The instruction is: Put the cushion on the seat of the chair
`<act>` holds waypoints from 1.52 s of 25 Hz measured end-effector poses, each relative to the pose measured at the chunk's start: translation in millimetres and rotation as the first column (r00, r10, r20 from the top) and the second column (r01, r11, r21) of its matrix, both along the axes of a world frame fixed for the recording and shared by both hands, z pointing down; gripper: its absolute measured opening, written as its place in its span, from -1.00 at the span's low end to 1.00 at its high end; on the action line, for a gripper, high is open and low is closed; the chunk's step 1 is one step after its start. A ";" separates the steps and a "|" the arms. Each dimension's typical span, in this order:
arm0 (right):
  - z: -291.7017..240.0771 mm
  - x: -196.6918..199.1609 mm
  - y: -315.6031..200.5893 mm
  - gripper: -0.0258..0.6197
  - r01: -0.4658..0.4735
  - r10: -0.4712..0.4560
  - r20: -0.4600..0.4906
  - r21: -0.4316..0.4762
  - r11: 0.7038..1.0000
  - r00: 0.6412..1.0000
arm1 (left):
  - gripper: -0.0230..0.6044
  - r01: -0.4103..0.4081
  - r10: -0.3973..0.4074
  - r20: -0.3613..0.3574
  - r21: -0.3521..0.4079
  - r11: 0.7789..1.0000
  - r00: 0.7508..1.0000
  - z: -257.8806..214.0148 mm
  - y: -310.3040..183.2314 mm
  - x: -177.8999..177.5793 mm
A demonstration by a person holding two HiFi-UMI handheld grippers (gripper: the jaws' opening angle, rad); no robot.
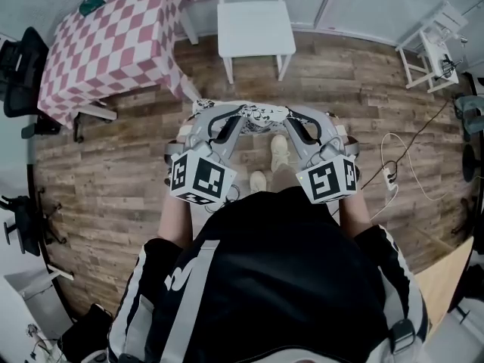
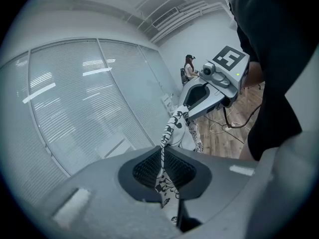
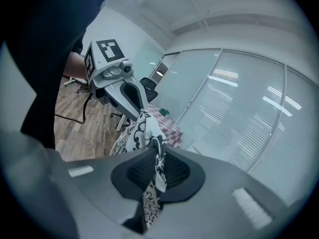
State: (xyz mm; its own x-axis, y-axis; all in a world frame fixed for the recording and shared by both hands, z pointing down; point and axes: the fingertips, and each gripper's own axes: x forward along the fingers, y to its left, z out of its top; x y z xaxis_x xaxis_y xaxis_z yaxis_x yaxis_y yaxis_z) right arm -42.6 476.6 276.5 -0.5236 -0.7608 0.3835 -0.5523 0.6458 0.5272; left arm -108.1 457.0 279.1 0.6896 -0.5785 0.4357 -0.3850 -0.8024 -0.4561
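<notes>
Fabric-covered, soft and probably light; likely to sag unless held taut. Pinching the cushion [image 1: 240,116] by a fold of its edge between the closed jaws of the left gripper [image 2: 162,171]. Stretching across to the right gripper [image 3: 158,171], likewise clamped on the opposite edge. Ahead of both jaws, well apart: white chair [image 1: 255,25]. Best gripped at these two edges.

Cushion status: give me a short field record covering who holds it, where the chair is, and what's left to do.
cushion: black-and-white patterned, held up over the wooden floor
left gripper: shut on one cushion edge
right gripper: shut on the opposite edge
chair: white, ahead of the person, apart from the cushion
seat: bare
remaining: cushion not yet on the seat
</notes>
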 end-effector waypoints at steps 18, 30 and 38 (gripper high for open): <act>-4.2 10.9 -35.9 -0.87 0.006 -0.006 0.004 0.018 1.000 1.000 | -0.87 0.007 -0.008 0.011 0.021 1.000 1.000 -3.7 -32.5 11.0; -4.2 24.1 -92.8 -0.87 0.033 -0.033 0.013 0.020 0.999 0.999 | -0.87 0.029 -0.029 0.020 0.020 0.999 0.999 -4.0 -88.9 24.2; -2.6 35.9 -130.3 -0.87 0.033 -0.033 0.022 0.023 0.999 0.999 | -0.87 0.037 -0.037 0.018 0.017 0.999 0.999 -0.6 -123.0 35.8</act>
